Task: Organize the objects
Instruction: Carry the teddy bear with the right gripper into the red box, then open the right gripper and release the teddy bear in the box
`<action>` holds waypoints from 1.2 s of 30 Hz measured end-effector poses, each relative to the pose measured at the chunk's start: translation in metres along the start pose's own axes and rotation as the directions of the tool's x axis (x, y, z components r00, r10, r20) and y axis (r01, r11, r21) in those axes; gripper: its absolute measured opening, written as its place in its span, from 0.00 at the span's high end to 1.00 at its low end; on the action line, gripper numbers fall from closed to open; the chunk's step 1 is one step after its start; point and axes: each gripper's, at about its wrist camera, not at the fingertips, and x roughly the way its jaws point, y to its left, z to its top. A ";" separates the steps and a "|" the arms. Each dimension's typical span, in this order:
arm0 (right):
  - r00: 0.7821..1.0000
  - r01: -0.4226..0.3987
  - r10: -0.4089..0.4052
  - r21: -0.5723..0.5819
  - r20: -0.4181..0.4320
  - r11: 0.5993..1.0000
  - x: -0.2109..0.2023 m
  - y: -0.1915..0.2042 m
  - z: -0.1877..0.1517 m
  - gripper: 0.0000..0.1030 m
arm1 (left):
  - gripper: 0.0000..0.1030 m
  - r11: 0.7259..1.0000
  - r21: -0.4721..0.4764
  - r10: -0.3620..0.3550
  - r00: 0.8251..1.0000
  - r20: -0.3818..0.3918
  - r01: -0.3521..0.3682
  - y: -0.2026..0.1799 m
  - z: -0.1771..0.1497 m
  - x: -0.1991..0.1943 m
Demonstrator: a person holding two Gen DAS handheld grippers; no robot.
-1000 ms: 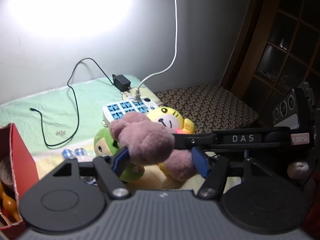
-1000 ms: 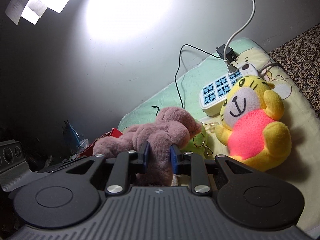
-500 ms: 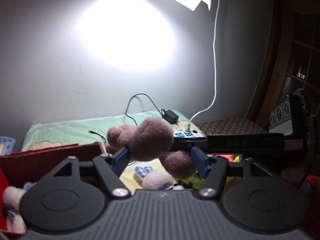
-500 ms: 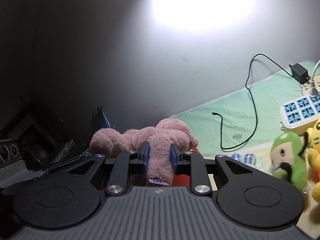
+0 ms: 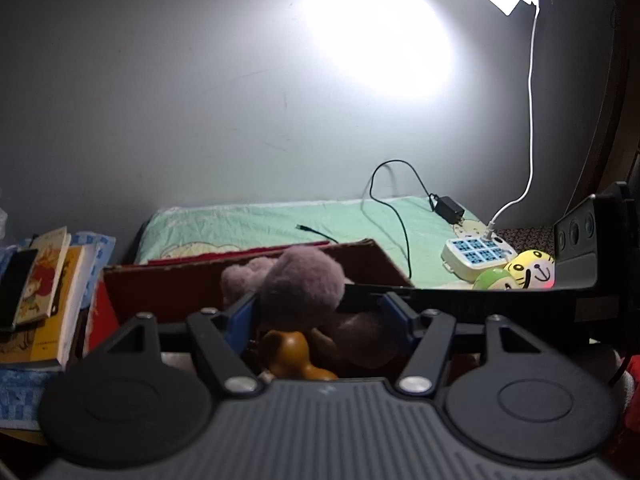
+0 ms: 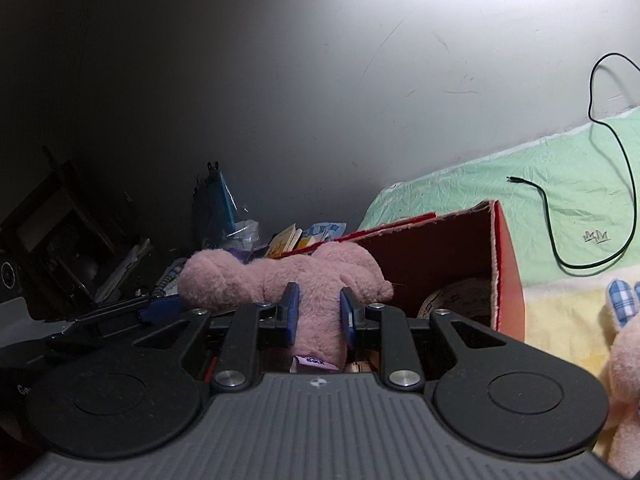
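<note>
While held over the red box, pink plush reads light, soft, squashy: left tongs clamped on one end, right tongs pinching its middle; safest grabbed at thick body, not limbs

A grey wall carries a bright patch of light near its upper right. Below it lies a bed with a green sheet. A white cable hangs down the wall. Dark wooden furniture stands at the right; the left corner is dim and cluttered.
</note>
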 end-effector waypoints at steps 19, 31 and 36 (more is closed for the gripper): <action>0.971 0.080 -0.070 0.037 -0.230 0.996 0.045 0.009 -0.027 0.76 | 0.43 0.998 -0.057 -0.002 0.988 -0.154 -0.006 0.046 -0.040 0.024; 0.968 0.119 -0.105 0.049 -0.229 0.992 0.038 0.017 -0.026 0.73 | 0.31 0.994 -0.059 0.075 0.959 -0.273 -0.095 0.049 -0.041 0.042; 0.971 0.151 -0.139 0.048 -0.193 0.987 0.031 0.021 -0.025 0.72 | 0.25 0.989 -0.053 0.117 0.943 -0.312 -0.140 0.046 -0.038 0.047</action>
